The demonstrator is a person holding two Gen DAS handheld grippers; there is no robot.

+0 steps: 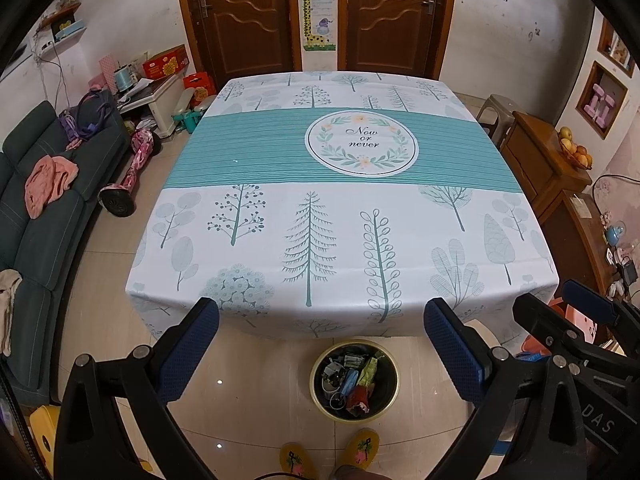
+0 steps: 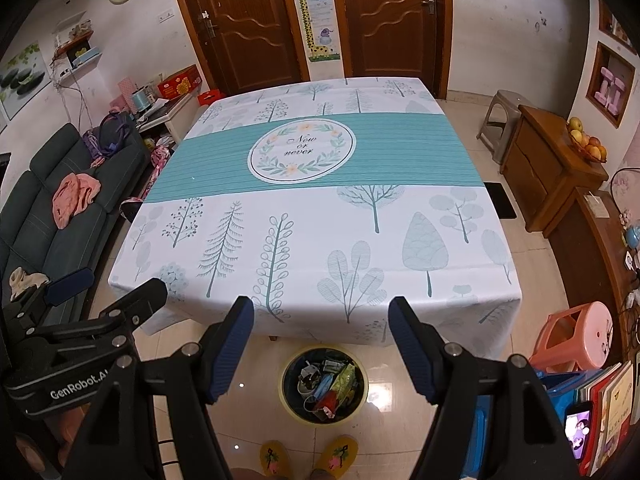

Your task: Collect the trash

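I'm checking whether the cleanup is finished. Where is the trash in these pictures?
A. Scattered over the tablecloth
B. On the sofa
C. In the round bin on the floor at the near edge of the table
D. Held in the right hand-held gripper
C: wrappers and scraps fill the round bin on the floor, while the tablecloth shows only its printed pattern.

Table legs hidden under tablecloth (image 1: 344,240).
Slippers (image 1: 328,458) cut off at bottom edge; feet barely shown.
Bin (image 2: 324,386) contents jumbled, too small to identify piece by piece.
Sofa (image 1: 44,208) cropped by left edge.
Phone (image 2: 578,430) screen blurred.
Books (image 2: 612,392) cut by right edge, titles unreadable.
Doors (image 2: 384,16) cropped at top.
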